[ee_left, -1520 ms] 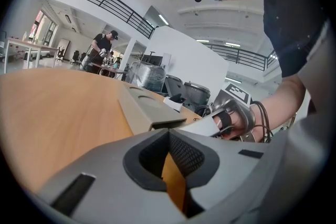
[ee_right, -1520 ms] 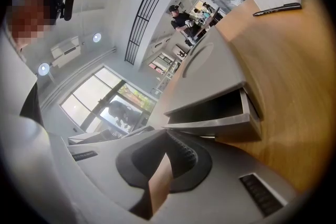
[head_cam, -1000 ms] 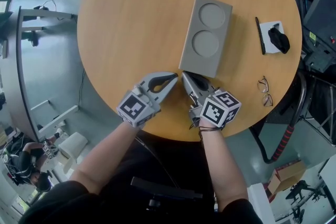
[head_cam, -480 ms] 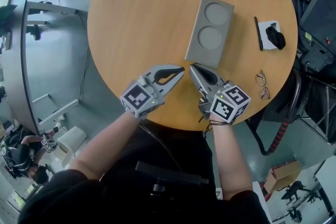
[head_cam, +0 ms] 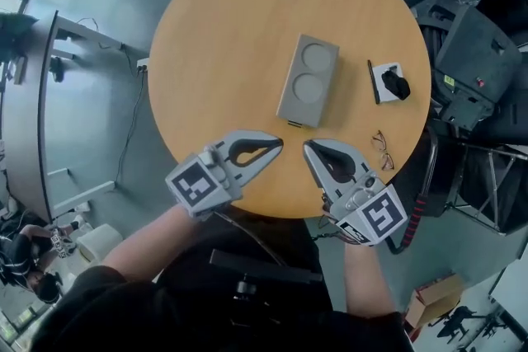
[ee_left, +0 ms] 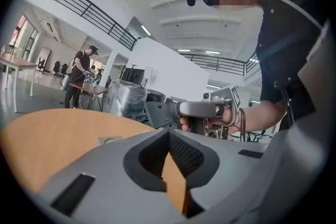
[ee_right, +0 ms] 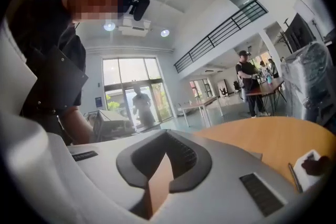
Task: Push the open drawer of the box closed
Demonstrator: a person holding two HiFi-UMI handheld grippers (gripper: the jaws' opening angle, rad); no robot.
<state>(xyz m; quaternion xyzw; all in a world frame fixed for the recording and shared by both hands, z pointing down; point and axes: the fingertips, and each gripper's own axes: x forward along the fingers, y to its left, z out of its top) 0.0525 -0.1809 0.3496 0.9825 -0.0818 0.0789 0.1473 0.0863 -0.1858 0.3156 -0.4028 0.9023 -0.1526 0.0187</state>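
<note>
Wooden round table (head_cam: 214,37) fills the head view. The grey box (head_cam: 308,80) lies near its middle, its long side running away from the person, with two round hollows in its top. Its near end looks flush from above: no drawer juts out, only a small dark tab at the lower edge.

And here's the change. A second ago the right gripper's tip sat right against that near end, and half a second ago both tools were still just beside it. Now both have backed off! The left gripper (head_cam: 277,145) and the right gripper (head_cam: 308,147) hang over the table's near edge, clear of the box, with bare wood showing between their tips and it. The two tips angle in toward each other, close but apart.

In the left gripper view the jaws meet at the tip, clenched on nothing, with only tabletop showing through the window behind the tip. Across from it the person's hand (ee_left: 207,119) grips the other tool. In the right gripper view it's the same story: jaws pressed together, nothing between them.

Off to the right, the black pen (head_cam: 372,82), the white pad (head_cam: 383,75) with a black lump on it, and the glasses (head_cam: 381,151) keep the same places beside the box as before.
</note>
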